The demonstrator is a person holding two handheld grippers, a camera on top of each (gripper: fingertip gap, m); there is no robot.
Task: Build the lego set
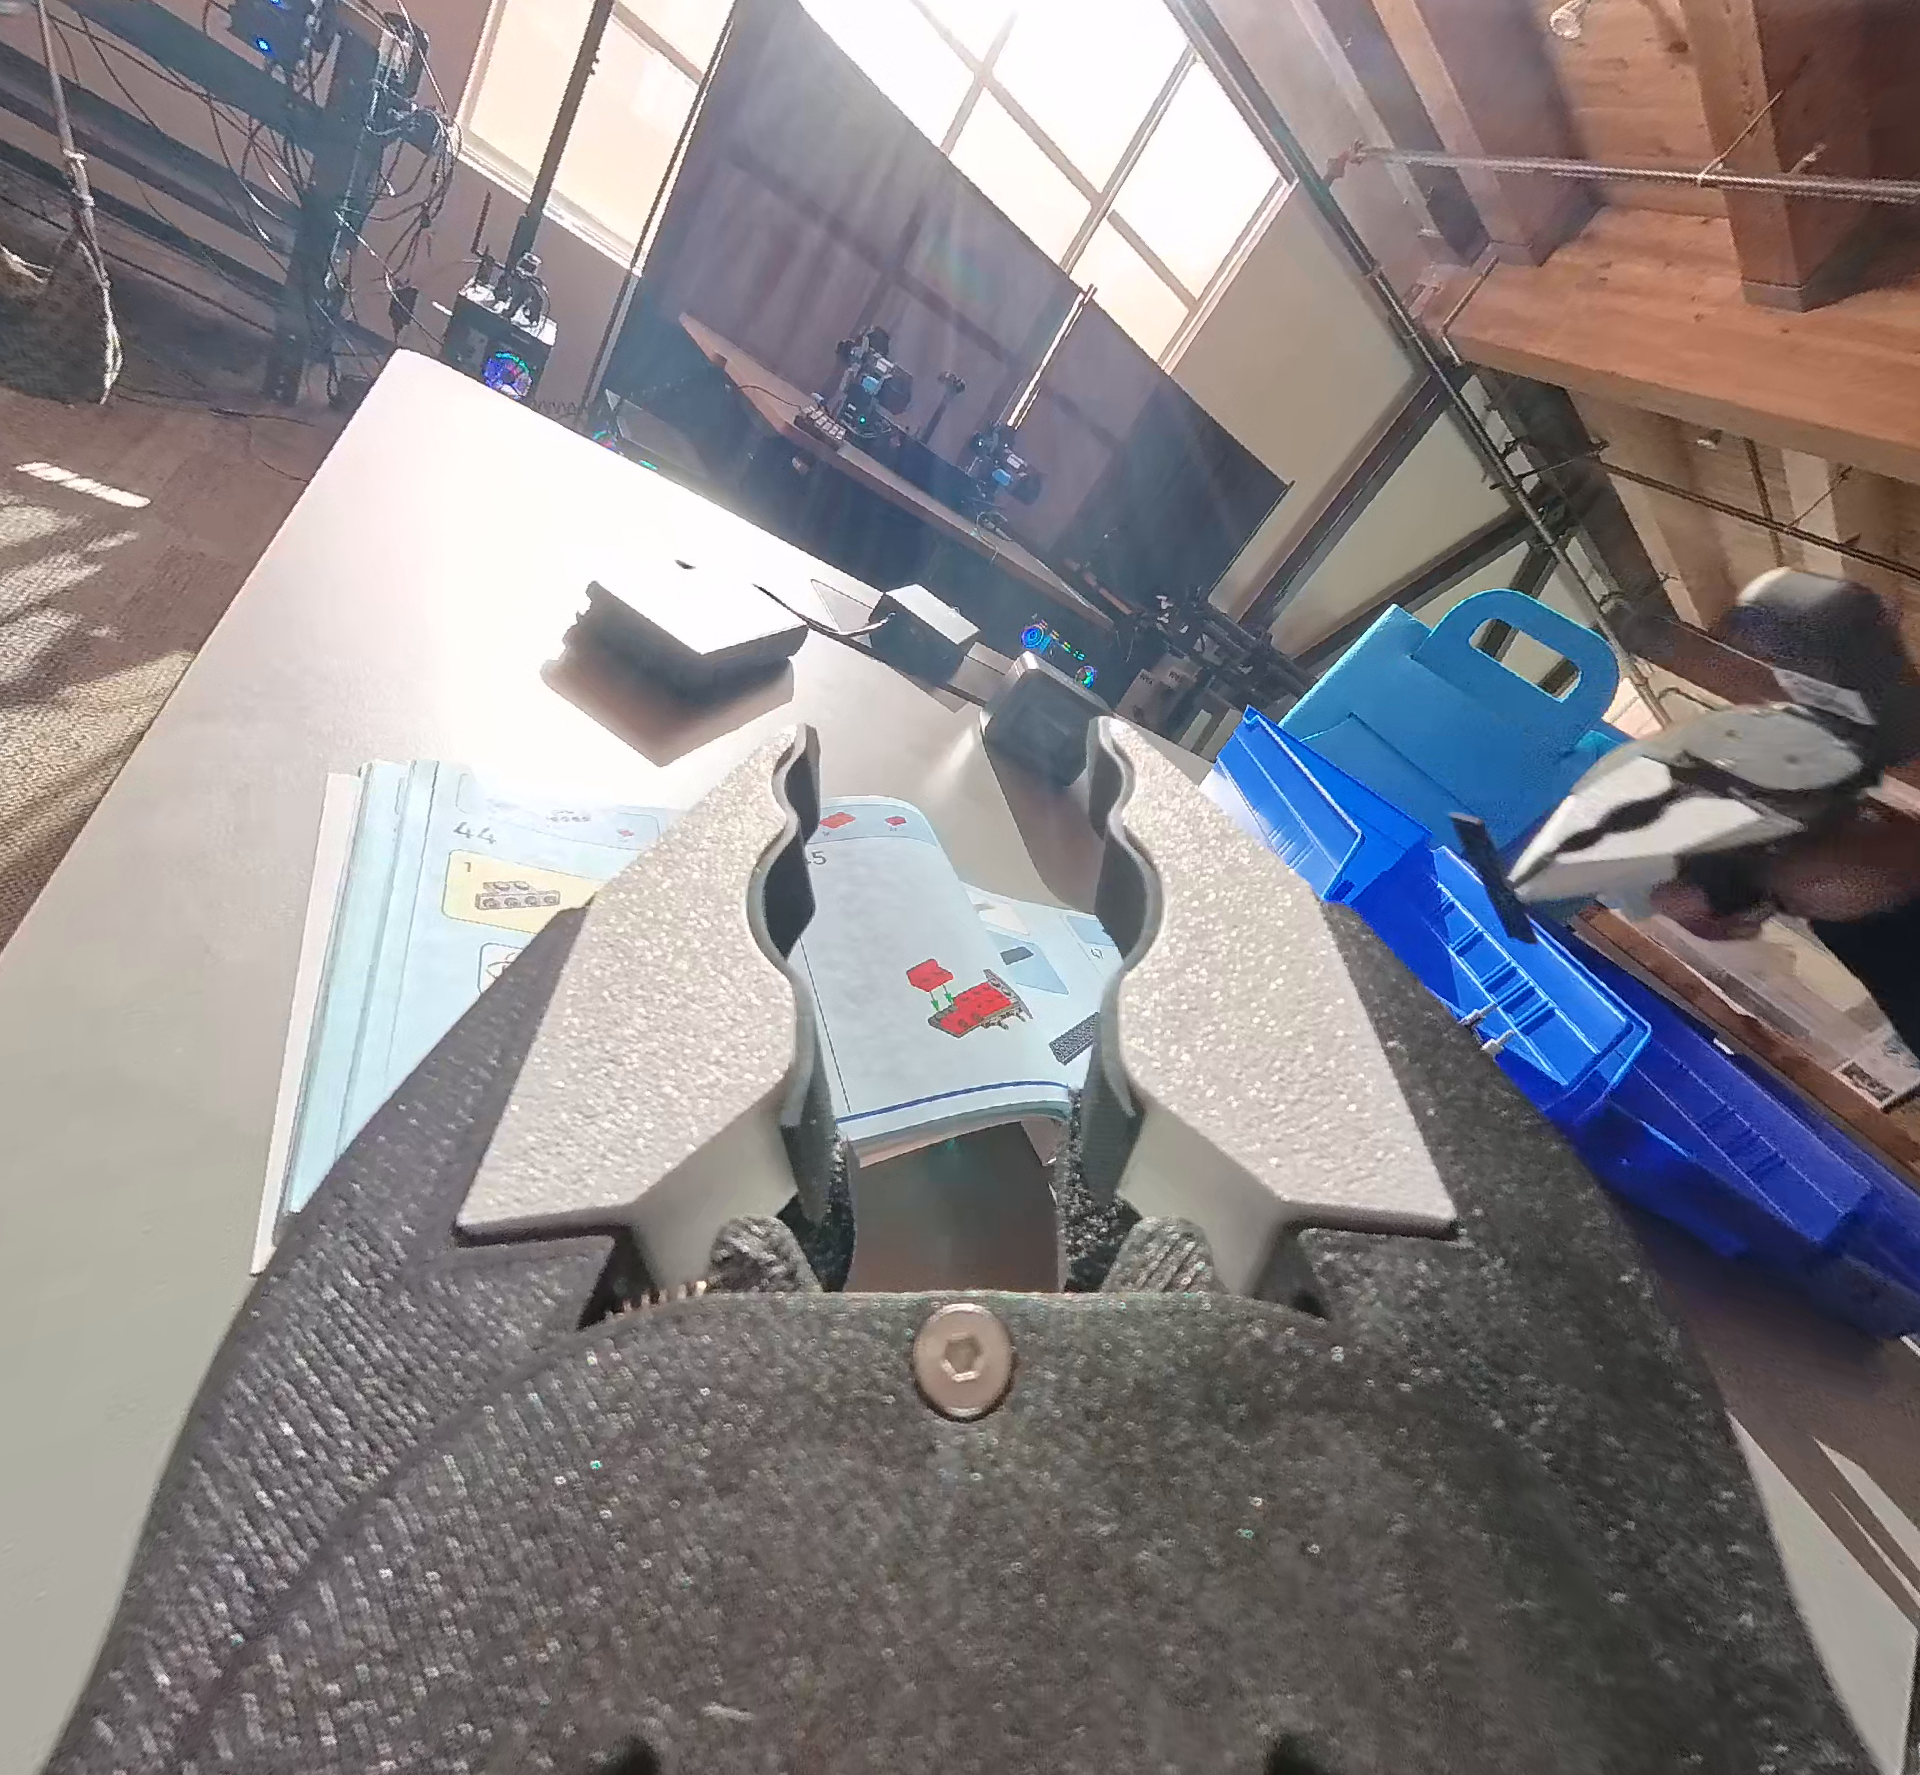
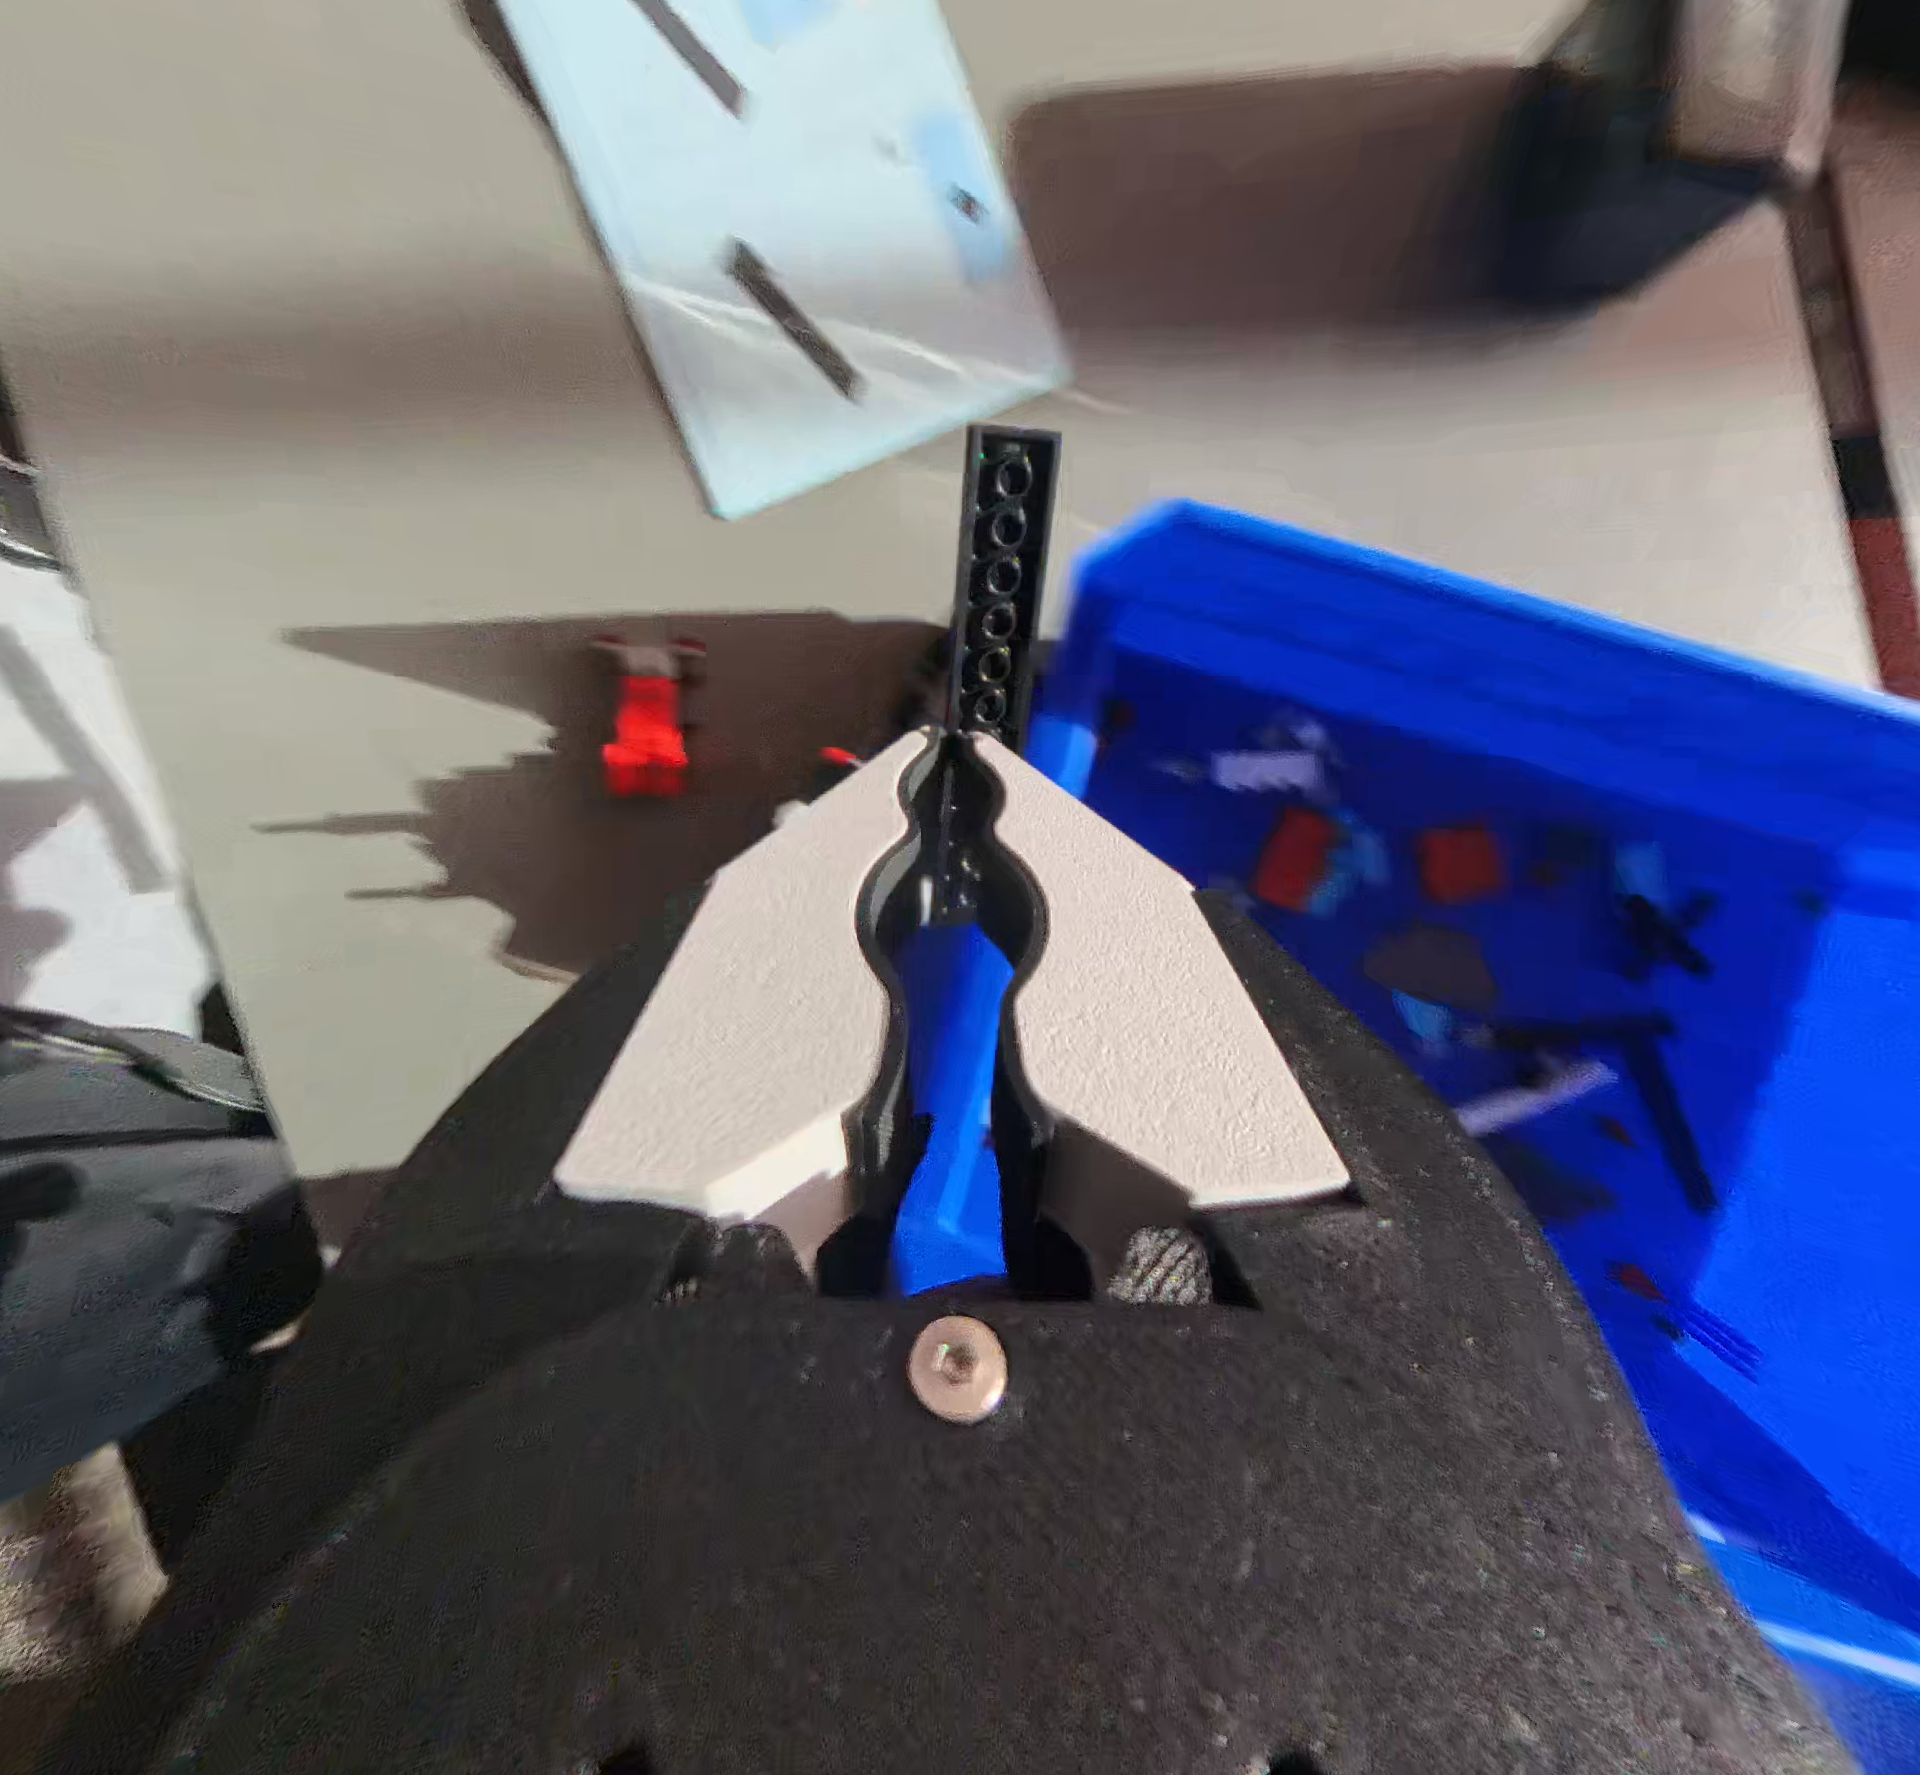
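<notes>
Tabletop (image 1: 312, 634) runs pale toward far windows, booklet (image 1: 416, 894) lying near. My left gripper (image 1: 951, 769) gapes above it; right gripper (image 2: 951, 738) clamps a black plate (image 2: 1003, 582) beside the blue bin's (image 2: 1455, 645) left edge.

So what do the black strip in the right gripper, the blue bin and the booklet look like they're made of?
Black strip: hard moulded plastic, slightly glossy, with a row of round tubes moulded in. Blue bin: rigid plastic, smooth with a sheen; ribbed wall in the left wrist view. Booklet: printed paper, probably lightly coated, since its pages curl and lift.
</notes>
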